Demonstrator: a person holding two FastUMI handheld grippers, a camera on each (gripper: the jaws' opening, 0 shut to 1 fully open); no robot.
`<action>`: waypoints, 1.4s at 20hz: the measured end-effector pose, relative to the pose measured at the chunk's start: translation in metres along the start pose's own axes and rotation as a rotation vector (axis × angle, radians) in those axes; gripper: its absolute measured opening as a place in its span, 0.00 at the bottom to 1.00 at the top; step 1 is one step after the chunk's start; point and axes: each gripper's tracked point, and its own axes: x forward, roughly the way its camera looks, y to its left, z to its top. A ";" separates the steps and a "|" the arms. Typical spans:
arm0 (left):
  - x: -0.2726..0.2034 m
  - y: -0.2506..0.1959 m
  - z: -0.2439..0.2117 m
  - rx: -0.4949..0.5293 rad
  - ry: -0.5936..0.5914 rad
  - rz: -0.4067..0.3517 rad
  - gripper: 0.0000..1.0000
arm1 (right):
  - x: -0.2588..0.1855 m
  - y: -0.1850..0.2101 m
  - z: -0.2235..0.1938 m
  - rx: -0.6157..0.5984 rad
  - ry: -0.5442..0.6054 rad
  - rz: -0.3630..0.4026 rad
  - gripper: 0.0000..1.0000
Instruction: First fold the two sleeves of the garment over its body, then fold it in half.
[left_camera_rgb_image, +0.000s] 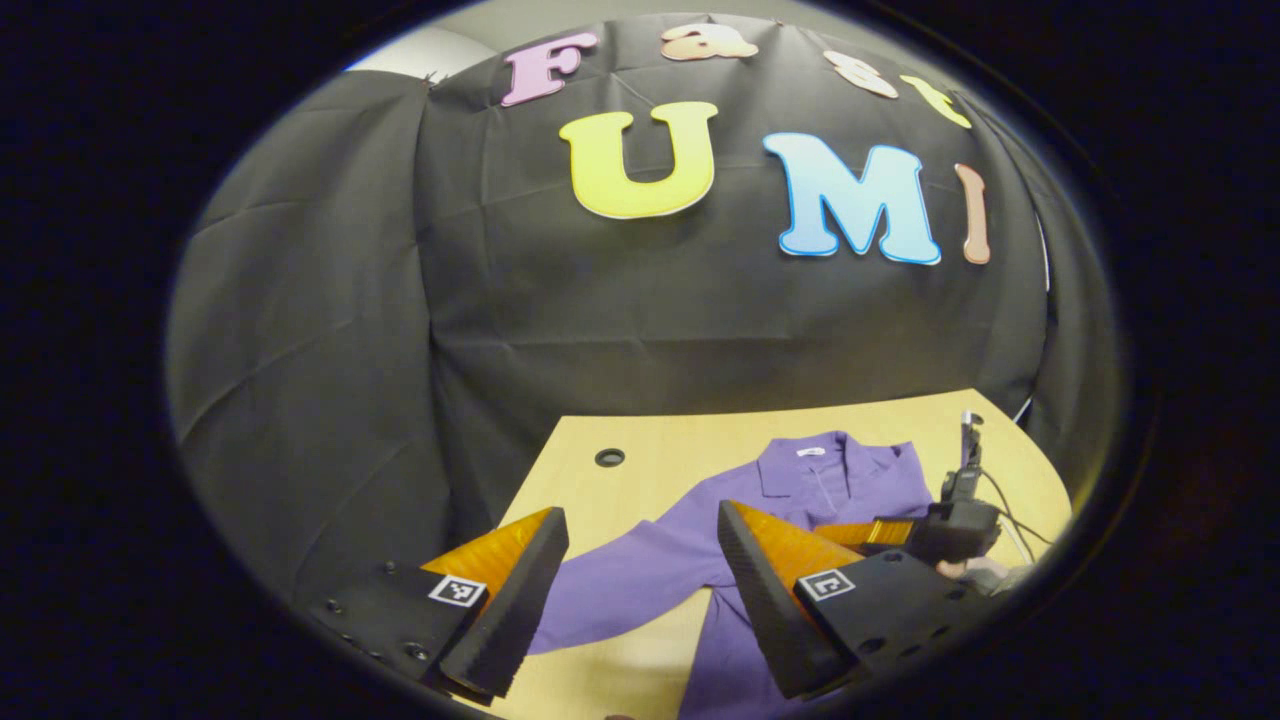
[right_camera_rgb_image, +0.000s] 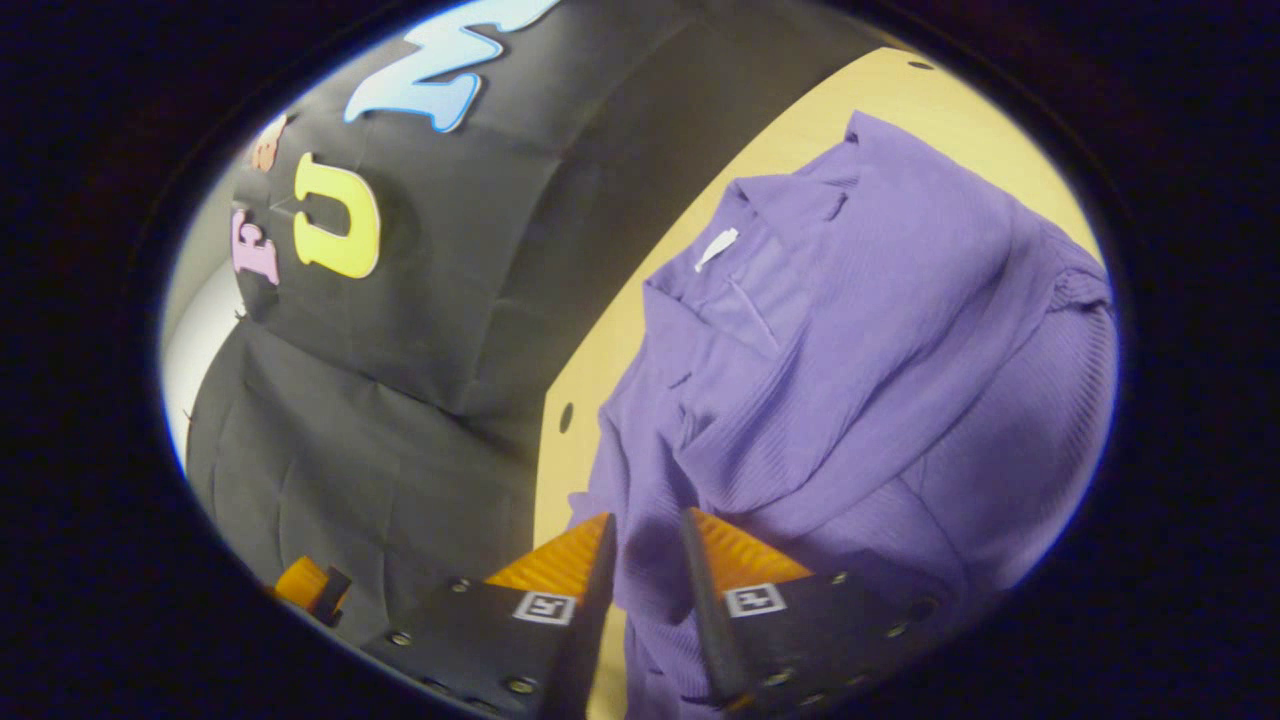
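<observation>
One sleeve (right_camera_rgb_image: 650, 560) of the purple shirt (right_camera_rgb_image: 860, 330) on the table (left_camera_rgb_image: 680, 455) is pinched between the right gripper's (right_camera_rgb_image: 648, 545) fingers, likely mid-fold toward the body, while the left gripper (left_camera_rgb_image: 640, 560) hangs spread above the other sleeve (left_camera_rgb_image: 630, 590), next to grasp.

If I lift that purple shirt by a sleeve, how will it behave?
The shirt is probably floppy: its ribbed cloth already bunches into soft folds. It likely drapes and trails from the right gripper, and may drag across the smooth wooden table.

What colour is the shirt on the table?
Purple. The shirt shows best in the right gripper view, lying on the pale wooden table.
</observation>
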 end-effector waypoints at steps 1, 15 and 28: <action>0.001 -0.003 -0.002 0.007 0.003 0.000 0.99 | 0.002 0.003 -0.001 -0.014 -0.002 0.006 0.64; 0.003 0.005 -0.004 0.032 -0.046 0.059 0.99 | -0.080 0.034 0.042 -0.304 -0.064 -0.038 0.83; 0.025 0.105 -0.115 -0.081 0.104 0.276 0.99 | -0.172 0.013 0.078 -0.546 -0.140 -0.216 0.83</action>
